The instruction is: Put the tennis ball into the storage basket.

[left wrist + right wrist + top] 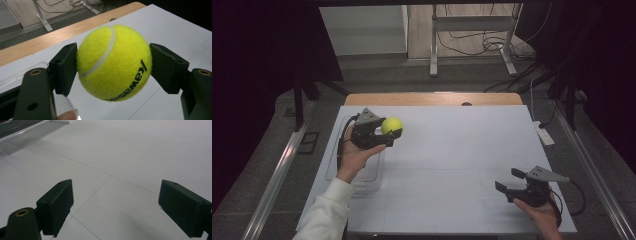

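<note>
White table point(452, 150) under yellow tennis ball point(391, 126)

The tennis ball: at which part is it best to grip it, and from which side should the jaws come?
Grip the tennis ball across its widest middle, one pad on each opposite side, as the left gripper does now. It is round, so pads off the middle would likely slide off. It is held above the white table, so the sides are free. The right gripper is open with nothing between its jaws.

A fuzzy yellow tennis ball point(113, 62) with a white seam and black "Kawasaki" lettering sits clamped between the left gripper point(387, 135)'s jaws, lifted off the surface.
</note>
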Motion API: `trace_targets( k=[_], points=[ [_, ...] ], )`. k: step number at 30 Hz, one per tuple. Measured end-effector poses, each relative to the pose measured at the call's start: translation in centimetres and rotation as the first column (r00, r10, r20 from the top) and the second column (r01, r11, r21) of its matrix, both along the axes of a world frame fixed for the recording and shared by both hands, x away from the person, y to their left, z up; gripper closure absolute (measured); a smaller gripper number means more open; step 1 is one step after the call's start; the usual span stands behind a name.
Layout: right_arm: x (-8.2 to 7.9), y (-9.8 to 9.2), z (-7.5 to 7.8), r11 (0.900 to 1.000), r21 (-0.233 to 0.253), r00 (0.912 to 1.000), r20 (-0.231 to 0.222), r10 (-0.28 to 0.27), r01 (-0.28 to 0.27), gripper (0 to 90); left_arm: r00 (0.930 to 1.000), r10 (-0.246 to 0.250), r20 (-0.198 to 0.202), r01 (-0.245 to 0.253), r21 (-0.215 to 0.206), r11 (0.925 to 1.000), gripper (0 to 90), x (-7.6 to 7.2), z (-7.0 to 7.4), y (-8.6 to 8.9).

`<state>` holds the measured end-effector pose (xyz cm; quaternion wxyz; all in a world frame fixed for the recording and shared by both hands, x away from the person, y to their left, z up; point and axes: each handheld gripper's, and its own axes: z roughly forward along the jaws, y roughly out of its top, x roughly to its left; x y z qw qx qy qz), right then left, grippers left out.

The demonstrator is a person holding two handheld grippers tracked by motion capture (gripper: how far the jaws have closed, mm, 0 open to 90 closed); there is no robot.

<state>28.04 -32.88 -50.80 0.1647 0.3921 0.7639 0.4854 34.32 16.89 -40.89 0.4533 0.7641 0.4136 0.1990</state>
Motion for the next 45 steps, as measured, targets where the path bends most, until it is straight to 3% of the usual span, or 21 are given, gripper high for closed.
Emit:
trace_targets(
  k=[38,45],
  points=[
    [0.0,0.0,0.0,1.0,-0.002,1.0,0.0,-0.001,0.001,12.7,0.9944,0.105,-0.007,-0.105,0.006,0.9944,27.2,0.5,-0.2,3.7],
    [0.0,0.0,0.0,1.0,-0.001,1.0,0.002,-0.005,0.005,12.7,0.9922,0.124,0.008,-0.124,0.014,0.9922,27.2,0.4,-0.3,4.3]
  ],
)
